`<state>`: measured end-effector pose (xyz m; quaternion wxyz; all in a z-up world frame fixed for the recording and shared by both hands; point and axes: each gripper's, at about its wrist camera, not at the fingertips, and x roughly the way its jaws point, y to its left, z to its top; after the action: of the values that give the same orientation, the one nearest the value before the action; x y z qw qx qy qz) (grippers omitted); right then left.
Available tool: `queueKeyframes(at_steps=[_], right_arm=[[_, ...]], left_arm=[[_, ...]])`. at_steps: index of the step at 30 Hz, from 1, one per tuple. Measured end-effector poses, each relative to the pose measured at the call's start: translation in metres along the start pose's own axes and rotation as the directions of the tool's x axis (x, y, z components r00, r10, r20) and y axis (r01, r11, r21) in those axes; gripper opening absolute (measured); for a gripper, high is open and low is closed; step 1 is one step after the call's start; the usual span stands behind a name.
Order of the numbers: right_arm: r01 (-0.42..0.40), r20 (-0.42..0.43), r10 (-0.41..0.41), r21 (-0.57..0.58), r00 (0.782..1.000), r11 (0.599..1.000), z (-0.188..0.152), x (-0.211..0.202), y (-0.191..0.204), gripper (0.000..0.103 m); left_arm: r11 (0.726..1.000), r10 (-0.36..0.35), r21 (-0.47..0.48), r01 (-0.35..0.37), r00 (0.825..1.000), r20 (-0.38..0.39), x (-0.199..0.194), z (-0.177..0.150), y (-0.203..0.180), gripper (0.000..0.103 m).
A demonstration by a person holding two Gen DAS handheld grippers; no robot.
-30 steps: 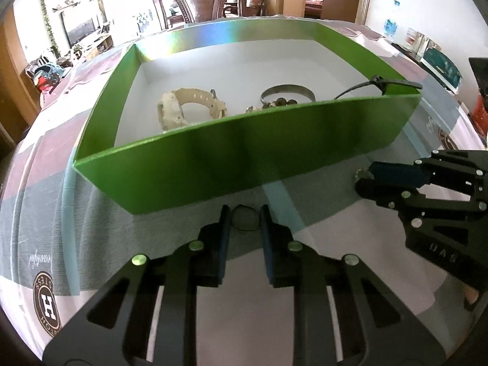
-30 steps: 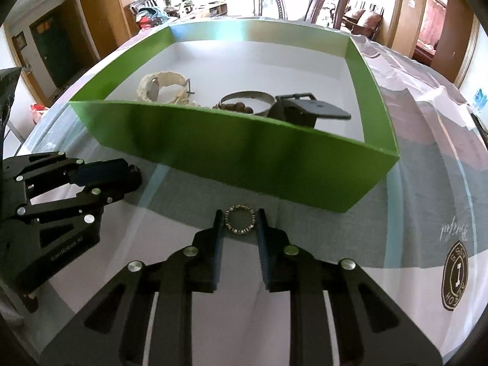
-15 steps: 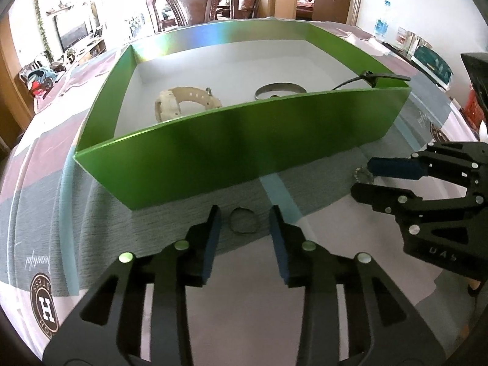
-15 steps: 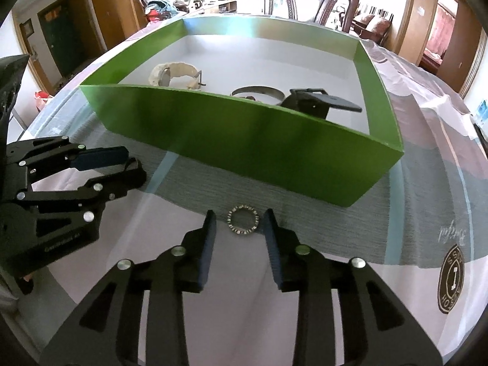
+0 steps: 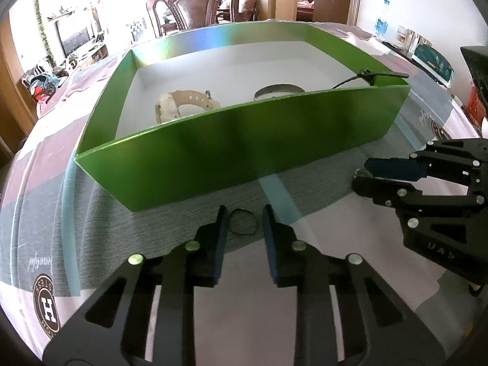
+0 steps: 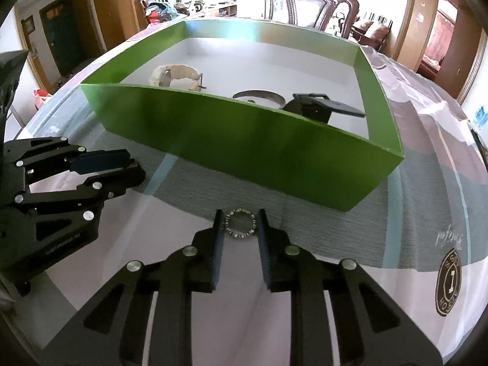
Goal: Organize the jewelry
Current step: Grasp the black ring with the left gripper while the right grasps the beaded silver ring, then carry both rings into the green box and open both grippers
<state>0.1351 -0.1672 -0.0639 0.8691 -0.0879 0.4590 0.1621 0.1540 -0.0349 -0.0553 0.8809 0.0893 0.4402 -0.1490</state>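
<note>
A thin dark ring [image 5: 242, 221] lies on the tablecloth between the fingertips of my left gripper [image 5: 242, 217], which is open around it without touching. A beaded ring [image 6: 239, 223] lies between the fingertips of my right gripper [image 6: 239, 221], also open, its pads close on both sides. The green box [image 5: 244, 140] stands just beyond, also in the right wrist view [image 6: 244, 149]. Inside it lie a cream watch strap [image 5: 183, 106], a metal bangle [image 5: 279, 91] and a black watch [image 6: 320, 108].
My right gripper shows at the right of the left wrist view [image 5: 363, 177]; my left gripper shows at the left of the right wrist view [image 6: 134, 167]. A wooden chair [image 5: 195, 6] stands behind the table. Printed round logos mark the tablecloth [image 5: 45, 302].
Both grippers opened from a narrow gap around their rings, then narrowed slightly again. Both rings stay on the cloth. The cameras sit a little higher than one second ago.
</note>
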Motion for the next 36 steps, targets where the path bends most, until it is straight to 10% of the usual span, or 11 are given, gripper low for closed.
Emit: queueKeyframes(at_steps=[15,27,36], right_arm=[[-0.011,0.034,0.010,0.018,0.999,1.000,0.004,-0.013,-0.002,0.021],[-0.006,0.224,-0.001,0.034,0.975,0.999,0.074,-0.092,-0.036,0.021],[-0.005,0.053,-0.004,0.168,0.999,0.986,0.115,0.015,-0.070,0.021]], left_arm=[[1.000,0.017,-0.024,-0.017,1.000,0.003,-0.010,0.003,0.005,0.020],[0.993,0.120,-0.013,-0.120,0.973,0.195,-0.092,0.078,0.029,0.020],[0.991,0.085,-0.112,-0.077,0.994,0.062,0.005,0.131,0.063,0.020]])
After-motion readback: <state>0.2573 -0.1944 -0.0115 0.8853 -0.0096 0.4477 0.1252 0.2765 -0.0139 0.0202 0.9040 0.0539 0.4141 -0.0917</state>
